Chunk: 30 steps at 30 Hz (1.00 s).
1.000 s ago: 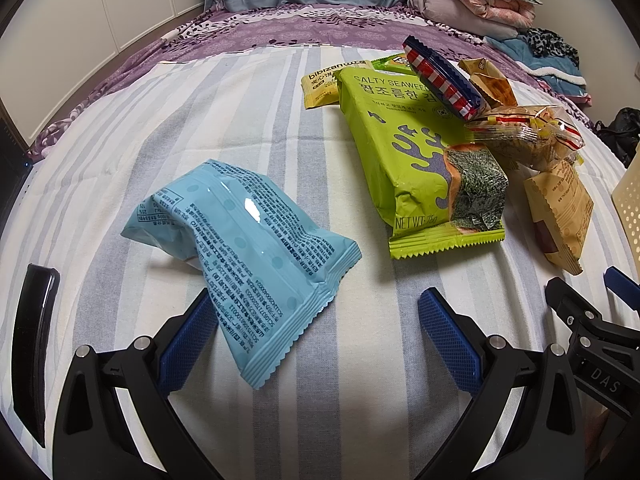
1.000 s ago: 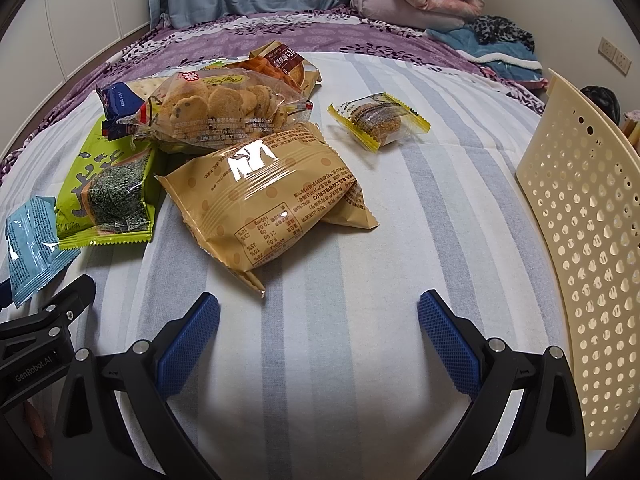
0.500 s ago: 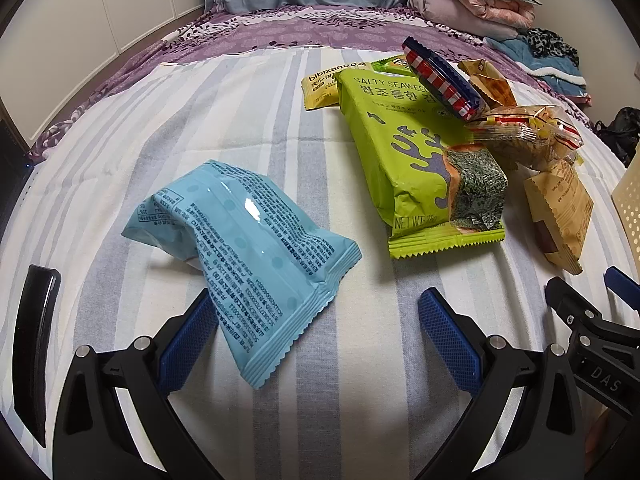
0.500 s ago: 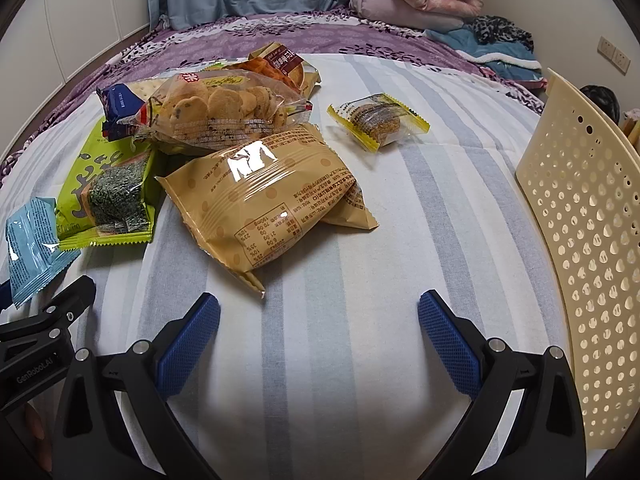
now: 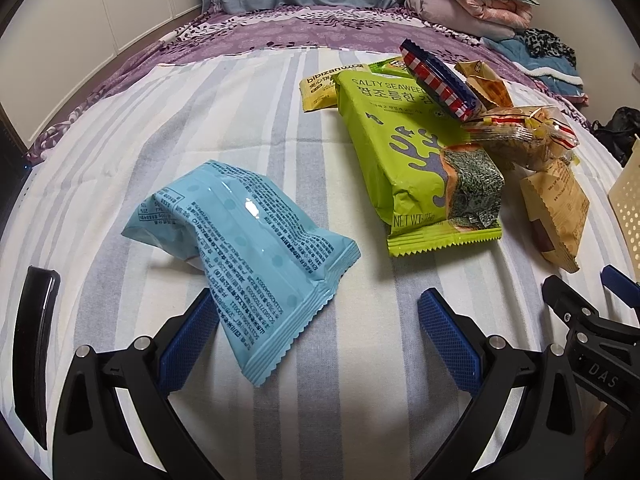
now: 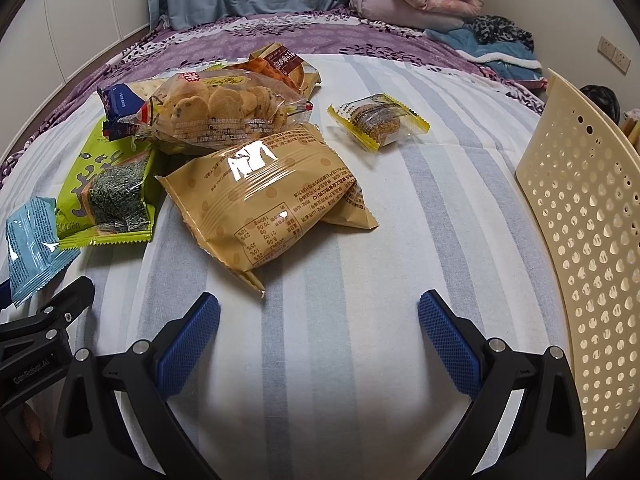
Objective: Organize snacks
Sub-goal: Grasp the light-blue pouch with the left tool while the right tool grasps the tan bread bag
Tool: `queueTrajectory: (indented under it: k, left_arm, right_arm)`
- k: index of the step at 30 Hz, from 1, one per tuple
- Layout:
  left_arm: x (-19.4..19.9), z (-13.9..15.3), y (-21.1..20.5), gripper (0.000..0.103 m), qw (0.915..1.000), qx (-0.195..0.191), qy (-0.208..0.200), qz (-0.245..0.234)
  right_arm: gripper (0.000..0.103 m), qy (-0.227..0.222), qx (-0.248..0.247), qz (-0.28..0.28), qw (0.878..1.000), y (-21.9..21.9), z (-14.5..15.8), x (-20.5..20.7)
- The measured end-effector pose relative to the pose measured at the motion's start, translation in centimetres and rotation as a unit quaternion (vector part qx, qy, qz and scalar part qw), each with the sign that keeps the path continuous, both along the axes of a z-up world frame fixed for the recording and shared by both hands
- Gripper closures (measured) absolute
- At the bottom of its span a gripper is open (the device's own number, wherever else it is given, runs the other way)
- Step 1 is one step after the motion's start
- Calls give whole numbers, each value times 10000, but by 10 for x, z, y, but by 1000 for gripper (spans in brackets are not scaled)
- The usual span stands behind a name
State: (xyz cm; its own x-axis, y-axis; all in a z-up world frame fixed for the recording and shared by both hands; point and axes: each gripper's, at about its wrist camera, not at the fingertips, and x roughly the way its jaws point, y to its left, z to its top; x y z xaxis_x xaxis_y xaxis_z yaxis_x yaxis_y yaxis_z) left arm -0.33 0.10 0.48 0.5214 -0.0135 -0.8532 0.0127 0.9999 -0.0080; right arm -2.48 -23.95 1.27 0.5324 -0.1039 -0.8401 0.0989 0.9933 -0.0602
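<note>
A light blue snack packet (image 5: 248,248) lies on the striped bedsheet, its near corner reaching between the fingers of my open left gripper (image 5: 320,332). Beyond it lie a green seaweed pack (image 5: 416,152), a red-striped blue pack (image 5: 440,80) and a clear bag of cookies (image 5: 520,136). In the right wrist view my right gripper (image 6: 320,332) stands open and empty over the bare sheet, just short of a tan snack bag (image 6: 264,200). The cookie bag (image 6: 224,112) and a small yellow-edged wrapped cake (image 6: 378,122) lie farther off.
A cream perforated plastic basket (image 6: 584,240) stands on edge at the right. A purple floral blanket (image 6: 280,40) covers the far bed, with folded clothes (image 6: 420,4) at the back. A black strap (image 5: 34,352) hangs at the left of the left wrist view.
</note>
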Motion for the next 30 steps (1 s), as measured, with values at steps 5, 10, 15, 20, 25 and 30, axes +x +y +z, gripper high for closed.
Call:
queueTrajectory:
  k: [5,10,15,20,25,30]
  left_arm:
    - [-9,3,10,2,9998,-160,-40,-103]
    - [-17,11,32,2,9994,-308,-162,-29]
    - [-13,23,50,2,9990,-334,-285,-88]
    - [-1,24,64,2,9985,-479,-235,-107]
    - [16,22,63,2,9970,-757,-146,11]
    - [33,10,48,2,9982,-593,-65,50]
  right_arm:
    - [5,-98,232,173,9995,-4,4,-4]
    - [5,-194,405,344,9984,-8,9,-12]
    - [5,-297,424,515,9973,-8,15,-17]
    - [5,-358,526,591,9962,-11,22,-14]
    - [5,-377,557,606,9959,-13,23,-10]
    - [5,-365,487,680,9958,-16,22,-2]
